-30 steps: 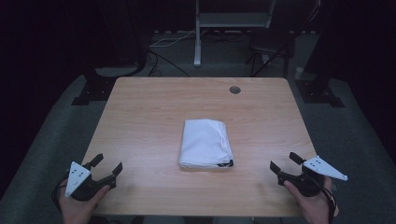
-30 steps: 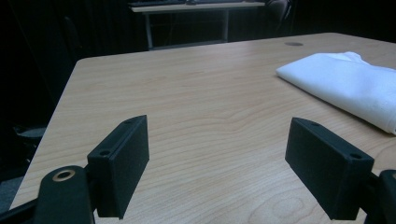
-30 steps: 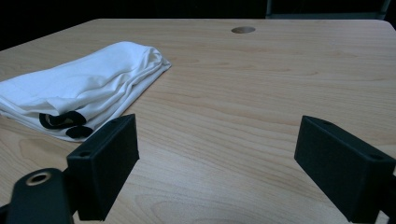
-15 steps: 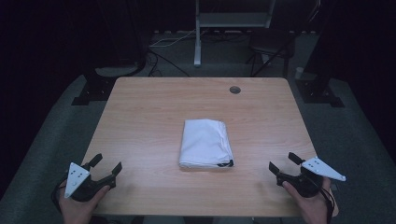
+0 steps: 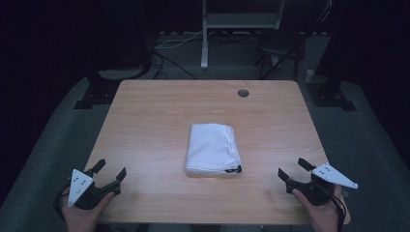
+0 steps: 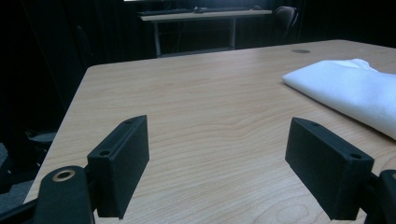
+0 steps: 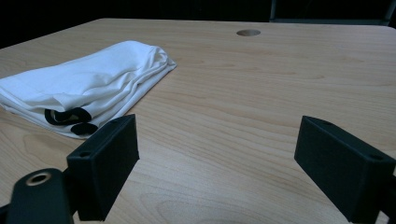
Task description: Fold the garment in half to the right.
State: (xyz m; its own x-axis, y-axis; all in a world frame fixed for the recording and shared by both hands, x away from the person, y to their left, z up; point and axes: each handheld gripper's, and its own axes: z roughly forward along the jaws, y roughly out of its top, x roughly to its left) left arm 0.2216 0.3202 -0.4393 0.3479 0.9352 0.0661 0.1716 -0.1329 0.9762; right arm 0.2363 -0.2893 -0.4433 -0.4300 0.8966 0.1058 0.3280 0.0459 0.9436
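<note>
— Has anything moved in the last second?

— Hardly. My right hand-held gripper (image 5: 296,169) has crept a touch leftward along the table's (image 5: 145,121) near edge, by the near right corner; my left hand-held gripper (image 5: 110,171) sits as it did by the near left corner. The folded white cloth (image 5: 213,147) hasn't shifted at all.

— Where is the cloth now?

— Flat in the middle of the table, slightly nearer the near edge than the far one, well apart from both tools. From the right gripper view I see its stacked folds and a black mark (image 7: 69,119) on the near corner facing me; from the left gripper view its long edge runs off to the right.

— And the jaws?

— Both pairs stand wide apart with nothing between them, just bare wood.

— So what does that tell you?

— I judge the work on the cloth hasn't begun. Both tools are poised, and the small drift on the right looks like the start of a reach.
</note>
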